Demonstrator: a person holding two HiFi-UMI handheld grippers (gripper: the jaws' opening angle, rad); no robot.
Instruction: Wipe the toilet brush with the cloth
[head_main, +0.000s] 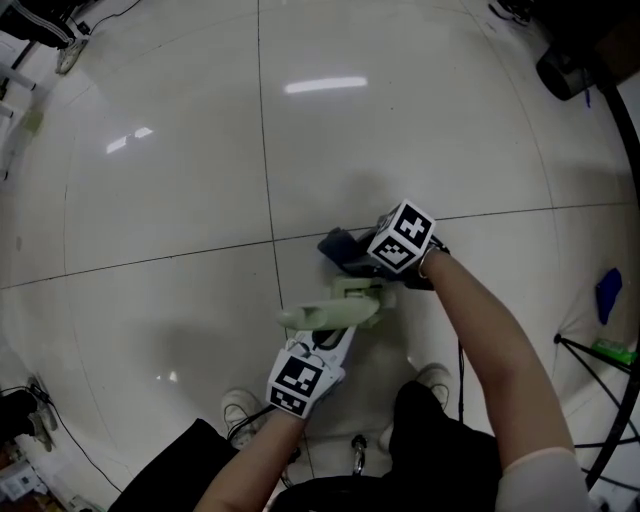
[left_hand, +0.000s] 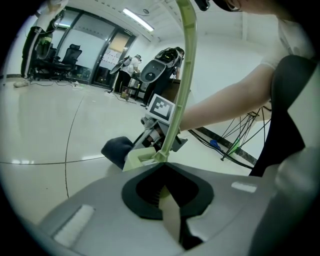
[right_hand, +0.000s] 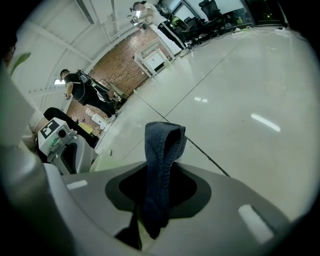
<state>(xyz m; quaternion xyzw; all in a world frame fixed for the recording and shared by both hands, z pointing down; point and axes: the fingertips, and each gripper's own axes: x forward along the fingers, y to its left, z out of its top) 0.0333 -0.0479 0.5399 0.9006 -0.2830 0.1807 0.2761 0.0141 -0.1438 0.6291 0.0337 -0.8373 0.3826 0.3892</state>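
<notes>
The pale green toilet brush (head_main: 332, 313) is held low over the white tiled floor, just ahead of the person's feet. My left gripper (head_main: 340, 338) is shut on it. In the left gripper view the brush's curved handle (left_hand: 183, 75) rises from the jaws of the left gripper (left_hand: 168, 202). My right gripper (head_main: 366, 264) is shut on a dark blue cloth (head_main: 341, 248), which it holds against the far end of the brush. The cloth (right_hand: 162, 160) stands folded out of the jaws of the right gripper (right_hand: 150, 202). It also shows as a dark wad (left_hand: 118, 149) beside the brush's boxy end (left_hand: 137, 158).
The person's shoes (head_main: 238, 409) stand right under the grippers. A black stand (head_main: 598, 352) with cables, a blue item (head_main: 608, 294) and a green item (head_main: 616, 350) lie at the right. Office chairs (left_hand: 70, 56) and people stand far off.
</notes>
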